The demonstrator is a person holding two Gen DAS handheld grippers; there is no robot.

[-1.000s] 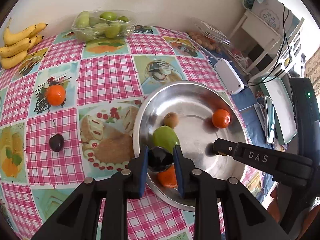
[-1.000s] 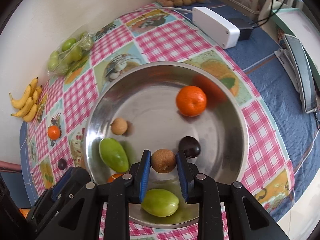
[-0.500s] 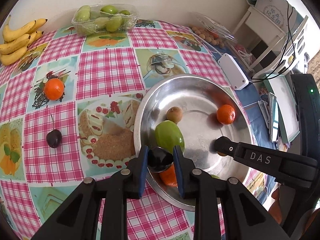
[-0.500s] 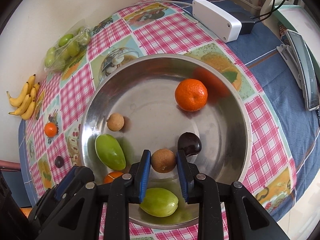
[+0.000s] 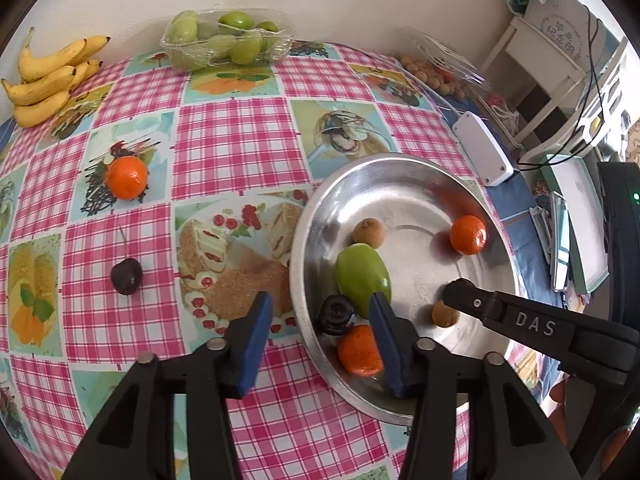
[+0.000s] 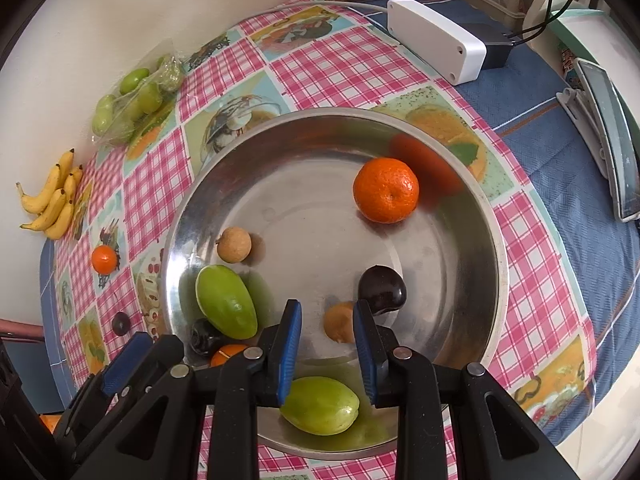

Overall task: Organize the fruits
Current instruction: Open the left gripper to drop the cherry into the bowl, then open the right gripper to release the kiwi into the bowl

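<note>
A steel bowl holds a green fruit, two tangerines, a longan and a dark cherry. My left gripper hangs over the bowl's near-left rim, its jaws opening. Another dark cherry lies loose between them on the bowl wall, touching neither pad. My right gripper points down over the bowl. A blurred brown longan sits beyond its fingertips by the right finger, clear of the left pad. A tangerine and a cherry lie on the cloth.
Bananas and a clear tray of green fruits stand at the back by the wall. A box of longans sits back right. A white box with a cable lies beside the bowl, and a second green fruit under my right gripper.
My left jaws have spread and the dark cherry has dropped from them into the bowl. The longan has slipped out from between my right gripper's pads. Neither hand has moved.
</note>
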